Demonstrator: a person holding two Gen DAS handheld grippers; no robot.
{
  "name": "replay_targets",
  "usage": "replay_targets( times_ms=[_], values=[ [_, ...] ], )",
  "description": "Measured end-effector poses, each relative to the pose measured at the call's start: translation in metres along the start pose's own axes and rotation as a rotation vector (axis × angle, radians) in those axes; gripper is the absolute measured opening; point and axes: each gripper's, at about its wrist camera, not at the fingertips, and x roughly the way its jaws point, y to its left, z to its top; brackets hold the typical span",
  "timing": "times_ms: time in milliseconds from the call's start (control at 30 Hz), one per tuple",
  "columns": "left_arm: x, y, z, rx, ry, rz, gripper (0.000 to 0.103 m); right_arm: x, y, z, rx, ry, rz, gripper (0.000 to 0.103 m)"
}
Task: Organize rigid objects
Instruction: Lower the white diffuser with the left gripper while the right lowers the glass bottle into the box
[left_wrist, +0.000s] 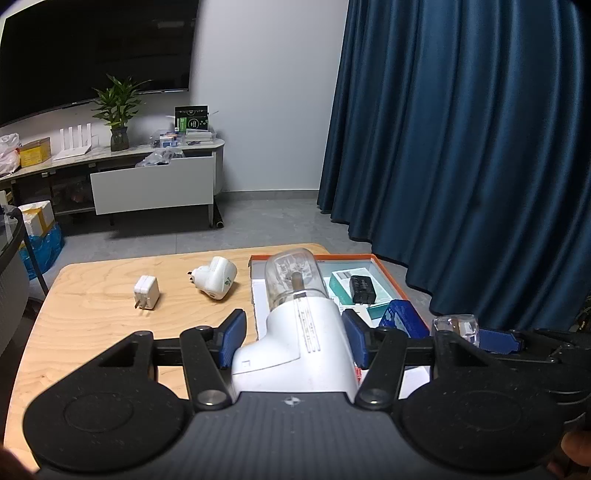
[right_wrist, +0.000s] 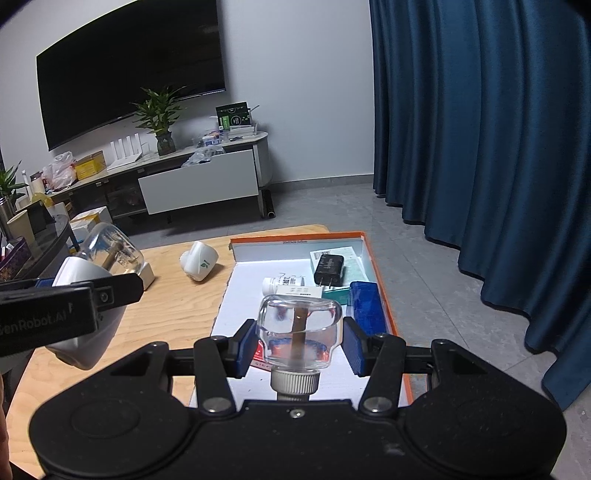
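My left gripper (left_wrist: 293, 334) is shut on a white plug-in device with a clear glass bottle on its front (left_wrist: 306, 332), held above the wooden table's near edge; it also shows in the right wrist view (right_wrist: 86, 295). My right gripper (right_wrist: 299, 341) is shut on a small clear glass bottle with a white cap and a brown wick (right_wrist: 297, 332), held over the orange-rimmed box (right_wrist: 371, 258). The box holds a black charger (right_wrist: 328, 269), a teal box (right_wrist: 351, 262), a blue block (right_wrist: 365, 306) and a white pill bottle (right_wrist: 282, 283).
A white cube charger (left_wrist: 146, 293) and a white plug-in device (left_wrist: 216, 280) lie on the wooden table (left_wrist: 92, 314) left of the box. Blue curtains (left_wrist: 480, 147) hang at the right. A TV cabinet with an open drawer (left_wrist: 153, 188) stands across the floor.
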Motion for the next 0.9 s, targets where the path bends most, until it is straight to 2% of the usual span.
replay_targets(
  times_ms=[900],
  values=[
    [0.019,-0.007,0.001,0.017,0.034,-0.024,0.058,0.009,-0.025,0.006,0.031,0.002,-0.020,0.060]
  ],
)
